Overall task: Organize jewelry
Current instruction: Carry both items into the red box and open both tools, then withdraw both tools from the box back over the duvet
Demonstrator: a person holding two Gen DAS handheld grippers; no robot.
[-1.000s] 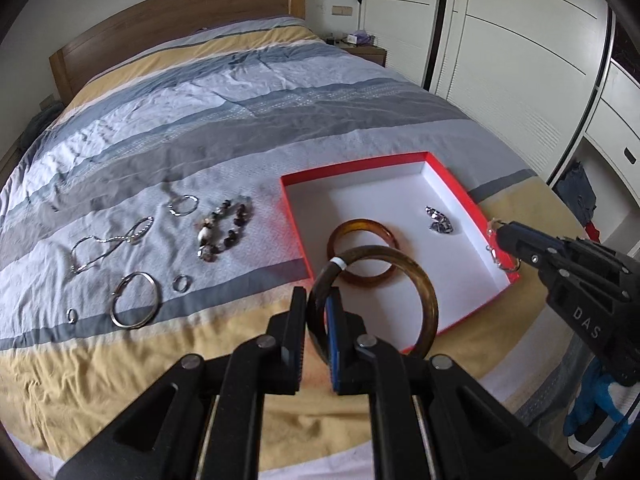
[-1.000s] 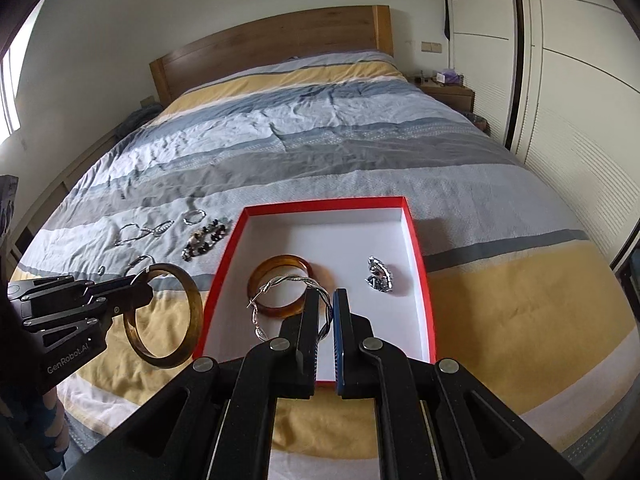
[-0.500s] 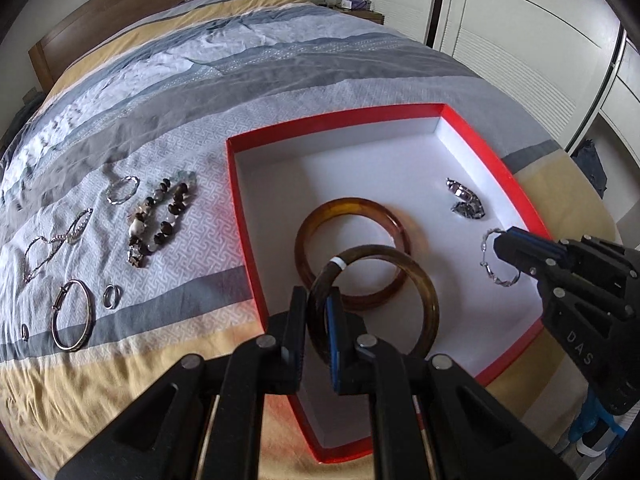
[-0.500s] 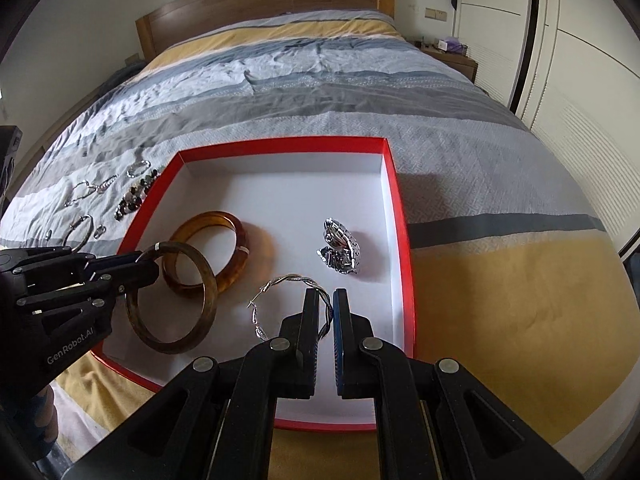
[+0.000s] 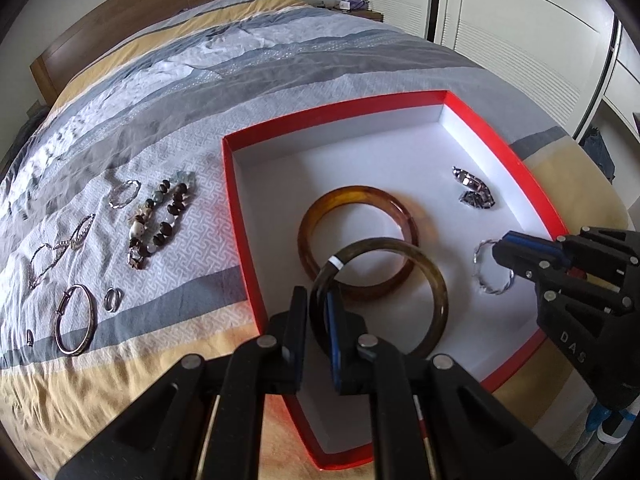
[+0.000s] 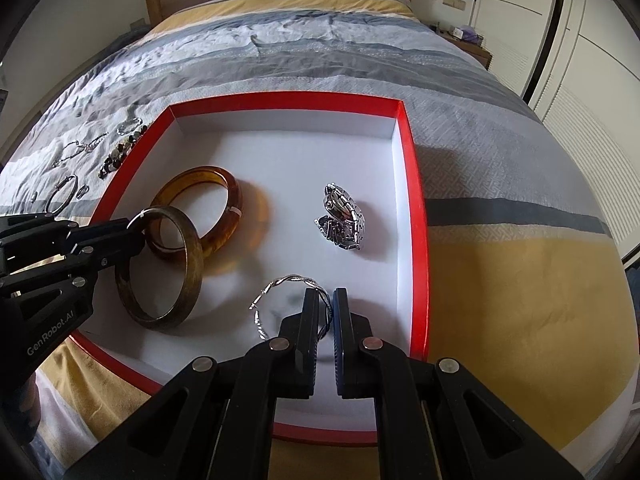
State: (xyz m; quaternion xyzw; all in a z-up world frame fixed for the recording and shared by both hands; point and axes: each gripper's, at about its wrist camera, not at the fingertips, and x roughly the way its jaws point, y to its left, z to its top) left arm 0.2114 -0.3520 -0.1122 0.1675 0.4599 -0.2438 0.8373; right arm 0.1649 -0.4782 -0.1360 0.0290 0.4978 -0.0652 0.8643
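Left hand-held gripper: jaws nearly closed, clamped on the rim of the dark olive bangle, which is held upright on edge over the near left part of the red box; whether its lower edge touches the white floor cannot be told.

Right hand-held gripper: jaws narrowly parted, pinching the twisted silver hoop just above or on the box floor, near the front right.

Amber bangle: lying flat inside the box, behind the olive bangle and overlapped by it in both views.

Silver link bracelet: a bunched heap on the box floor, right of the amber bangle and apart from it.

Red box: shallow, white inside, resting on the striped bedspread.

On the bedspread left of the box: beaded bracelet, small twisted silver ring, silver chain, silver bangle, small silver ring, laid out well apart from the box.

Wooden headboard: at the far end of the bed.
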